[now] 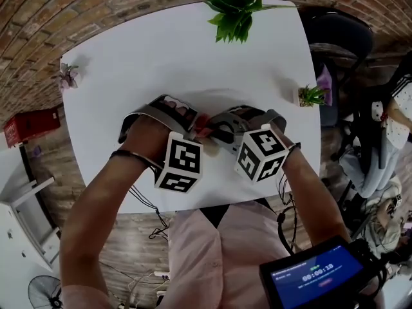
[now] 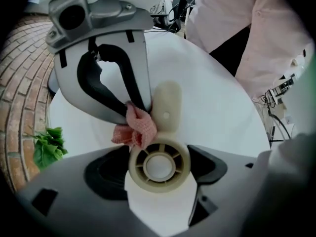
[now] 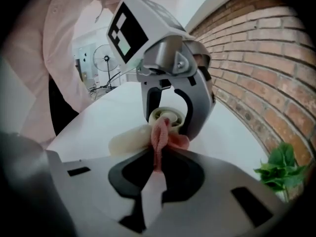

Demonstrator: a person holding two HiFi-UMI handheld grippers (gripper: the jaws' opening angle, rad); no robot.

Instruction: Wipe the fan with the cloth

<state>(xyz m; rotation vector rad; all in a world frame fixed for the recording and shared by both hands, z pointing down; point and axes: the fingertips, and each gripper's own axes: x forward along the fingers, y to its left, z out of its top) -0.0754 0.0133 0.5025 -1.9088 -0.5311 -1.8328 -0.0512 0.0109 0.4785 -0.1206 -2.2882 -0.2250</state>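
Over the near half of the white table (image 1: 161,50), both tools nose to nose.

Clamped in left gripper (image 2: 157,168): the fan (image 2: 165,125), taken at its round hub (image 2: 158,166), one jaw on either side of the ribbed ring. Pinched tight in right gripper (image 3: 154,179): the pink cloth (image 3: 159,137), a folded wad poking out past the tips and touching the fan at the blade root.

Fan:
- Small, cream plastic, apparently moulded in one piece.
- Open hub with short spokes round a pale centre; rounded paddle blade with a small dimple.
- Smooth, slightly glossy.
- Probably light and stiff, with the blade thin enough to flex or snap under a hard push.
- Likely slippery against the pads; round hub liable to turn or squirt out if pressed sideways.
- Best hold judged to be the hub, as now, leaving the blades free for wiping.

Cloth:
- Coarse waffle-like weave, soft, limp, bunched into a fold.
- No stiffness of its own; only the part close to the tips good for pressure.
- Should drag rather than slide on the plastic.

Elsewhere on the table: leafy green sprig (image 1: 233,11) at the far edge and small potted plant (image 1: 311,95) to the right, both well apart from the work.
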